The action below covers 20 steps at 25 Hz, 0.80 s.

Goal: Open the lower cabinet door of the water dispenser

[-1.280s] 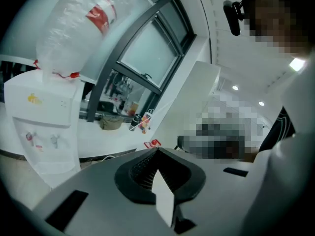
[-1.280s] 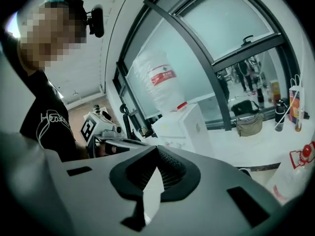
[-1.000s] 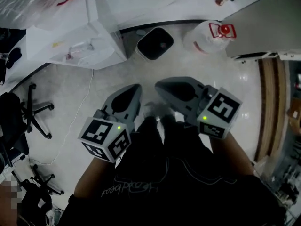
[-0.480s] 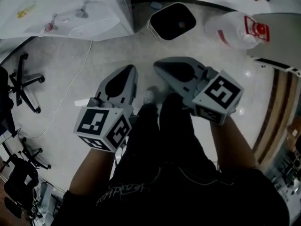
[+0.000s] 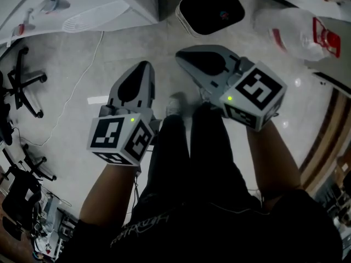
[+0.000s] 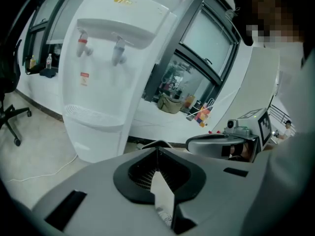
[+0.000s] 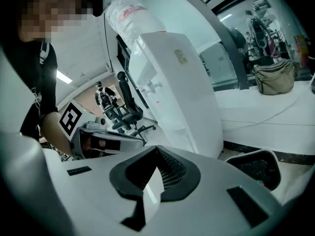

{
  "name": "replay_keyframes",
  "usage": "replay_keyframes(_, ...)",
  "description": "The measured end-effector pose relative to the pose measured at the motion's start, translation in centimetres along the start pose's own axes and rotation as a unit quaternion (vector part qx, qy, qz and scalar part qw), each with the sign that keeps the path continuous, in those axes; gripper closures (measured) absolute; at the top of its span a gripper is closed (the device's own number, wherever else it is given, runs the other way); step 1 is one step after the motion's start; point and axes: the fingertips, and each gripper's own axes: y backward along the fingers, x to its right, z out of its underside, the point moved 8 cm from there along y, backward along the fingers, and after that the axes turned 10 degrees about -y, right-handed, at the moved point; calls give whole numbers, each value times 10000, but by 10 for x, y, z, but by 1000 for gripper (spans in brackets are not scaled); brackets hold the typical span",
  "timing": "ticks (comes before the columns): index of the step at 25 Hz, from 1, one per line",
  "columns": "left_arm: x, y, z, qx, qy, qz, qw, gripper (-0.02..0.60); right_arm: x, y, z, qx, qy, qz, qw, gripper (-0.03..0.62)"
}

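Plainly, nothing is being worked on yet. The person stands looking down at their own legs, with the left gripper [image 5: 141, 70] and the right gripper [image 5: 189, 59] held side by side at waist height. Both have their jaws pressed together on nothing, as each gripper view shows. That reads as a carrying posture: tools closed and tucked in while the person faces the job.

The water dispenser [image 6: 98, 82] stands well apart from both grippers, ahead and to the person's left. Its lower cabinet door [image 6: 91, 141] sits under the drip grille and looks closed and untouched. A red tap [image 6: 82, 41] and a pale tap [image 6: 118, 50] hang above it. A black bin [image 5: 211, 9] and a big water bottle [image 5: 299, 29] lie on the floor to the right of it.

The yellow mark on the dispenser's top and the small red sticker [image 6: 84, 77] below the tap are too small to read. So is the print on the person's shirt.
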Motion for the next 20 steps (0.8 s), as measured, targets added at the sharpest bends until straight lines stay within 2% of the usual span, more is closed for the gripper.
replay_keyframes(4, 1, -27, 10, -17, 153, -215, 9997, 577, 26, -2, 9, -124, -103, -89, 9998, 580)
replay_keyframes(10, -14, -65, 18, 30, 342, -733, 9967, 566, 58, -6, 12, -395, -185, -308, 9986, 580)
replay_keyframes(17, -29, -100, 19, 26, 628, -1100, 9919, 470, 83, -2, 8, -675, -271, -447, 9963, 580)
replay_keyframes(20, -35, -115, 21, 20, 677, -1223, 9902, 398, 90, 0, 6, -702, -370, -565, 9952, 580)
